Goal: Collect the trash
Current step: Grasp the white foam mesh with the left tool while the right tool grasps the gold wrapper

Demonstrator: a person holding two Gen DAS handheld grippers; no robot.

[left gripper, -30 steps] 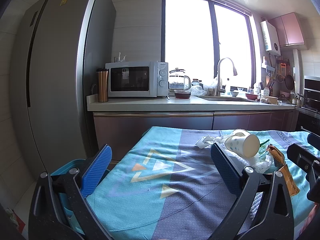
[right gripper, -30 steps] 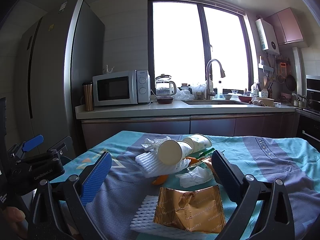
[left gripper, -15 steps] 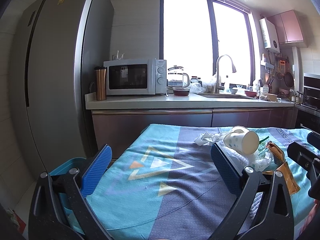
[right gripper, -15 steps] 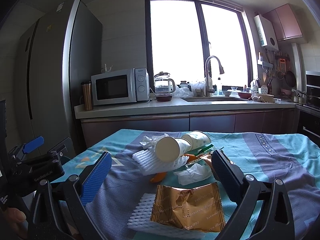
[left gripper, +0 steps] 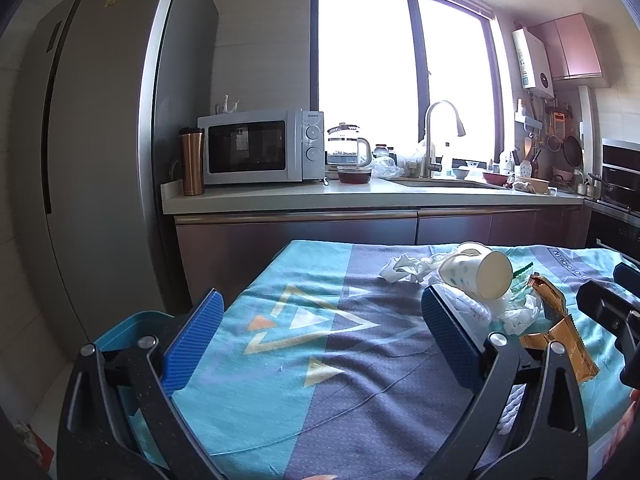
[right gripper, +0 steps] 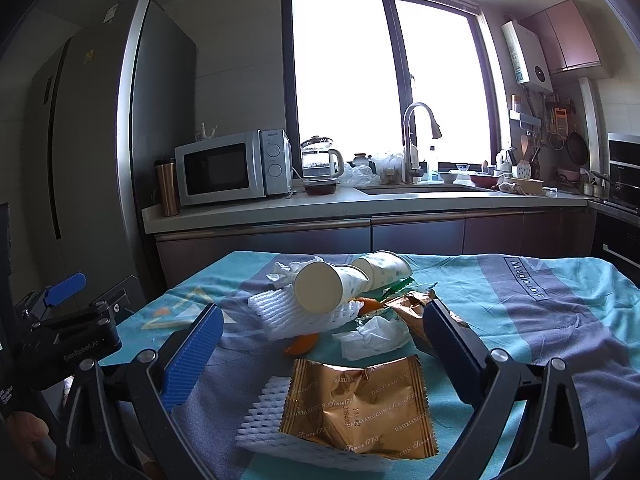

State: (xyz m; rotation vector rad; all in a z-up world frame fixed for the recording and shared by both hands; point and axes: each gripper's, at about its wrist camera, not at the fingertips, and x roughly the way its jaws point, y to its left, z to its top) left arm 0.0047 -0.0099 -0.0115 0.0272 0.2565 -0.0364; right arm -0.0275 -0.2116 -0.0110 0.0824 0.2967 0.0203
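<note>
Gold wrapper now sits nearer between my wide-open, empty right tongs; left tongs gape empty; nothing collected yet.

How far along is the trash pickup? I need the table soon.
Nothing looks collected yet. Both the left gripper and right gripper are open and empty. Left: paper cups, foam netting, tissue and gold wrapper, all on the tablecloth.

Left gripper, right gripper: black speckled arms, silver screws, ribbed blue pads. White "GenRobot.AI" lettering on left gripper's body.
</note>
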